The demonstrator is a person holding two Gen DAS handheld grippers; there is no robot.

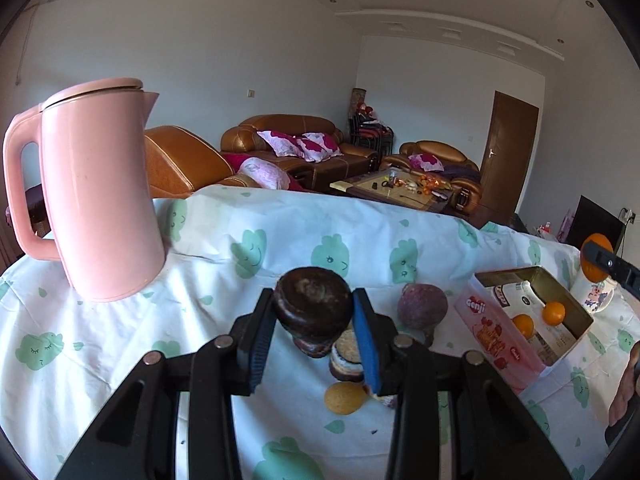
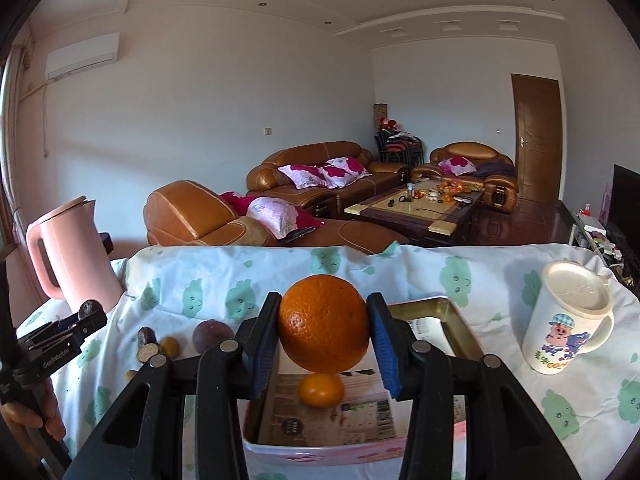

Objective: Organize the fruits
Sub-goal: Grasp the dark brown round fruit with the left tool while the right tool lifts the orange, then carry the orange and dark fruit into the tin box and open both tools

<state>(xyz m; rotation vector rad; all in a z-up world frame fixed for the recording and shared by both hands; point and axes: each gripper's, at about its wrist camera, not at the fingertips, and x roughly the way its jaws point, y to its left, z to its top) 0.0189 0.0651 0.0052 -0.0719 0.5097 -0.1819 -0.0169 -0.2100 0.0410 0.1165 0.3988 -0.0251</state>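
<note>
My left gripper [image 1: 314, 308] is shut on a dark brown wrinkled fruit [image 1: 314, 300], held above the cloth. Below it lie a purple passion fruit [image 1: 422, 306], a cut dark piece [image 1: 346, 354] and a small yellow fruit [image 1: 345, 398]. My right gripper [image 2: 324, 324] is shut on a large orange [image 2: 324, 322], held over the open tin box [image 2: 452, 332]. A small orange [image 2: 321, 390] lies in the box. The left wrist view shows the box [image 1: 576, 308] holding two small oranges [image 1: 554, 313], and the right gripper with its orange [image 1: 596, 258] above it.
A pink kettle [image 1: 96, 200] stands at the table's left. A white lidded cartoon mug [image 2: 568, 316] stands right of the box. The table carries a white cloth with green prints [image 1: 280, 240]. Sofas and a coffee table lie beyond the far edge.
</note>
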